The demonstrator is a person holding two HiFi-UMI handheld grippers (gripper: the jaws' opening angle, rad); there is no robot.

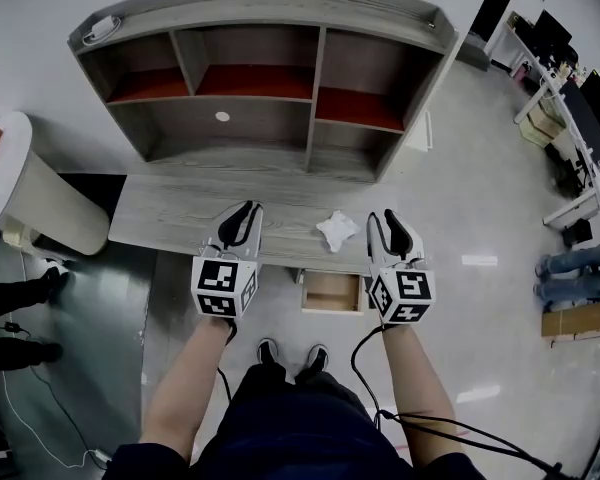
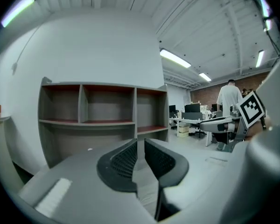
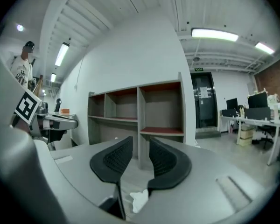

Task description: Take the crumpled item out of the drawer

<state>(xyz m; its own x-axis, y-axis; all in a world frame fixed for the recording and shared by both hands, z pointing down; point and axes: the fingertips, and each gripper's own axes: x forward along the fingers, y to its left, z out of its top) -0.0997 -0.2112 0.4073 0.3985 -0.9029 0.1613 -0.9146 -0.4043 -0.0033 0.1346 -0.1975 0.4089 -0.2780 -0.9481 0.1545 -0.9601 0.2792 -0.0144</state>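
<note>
The crumpled white item [image 1: 337,229] lies on the grey desk top [image 1: 170,218], just behind the small open wooden drawer [image 1: 332,292] under the desk's front edge. The drawer looks bare inside. My right gripper [image 1: 392,236] hovers just right of the item, held about level, jaws open with nothing between them. In the right gripper view the item [image 3: 140,200] shows low down, beneath the right gripper [image 3: 141,146]. My left gripper [image 1: 238,226] hovers over the desk left of the item. Its jaws stand a narrow gap apart and hold nothing, as the left gripper [image 2: 140,146] shows in its own view.
A grey shelf unit with red-lined compartments [image 1: 270,78] stands at the back of the desk. A white round bin [image 1: 20,183] is at the left, with a bystander's feet [image 1: 20,298] near it. Office desks fill the right [image 1: 580,118]. A person [image 2: 228,97] stands far off.
</note>
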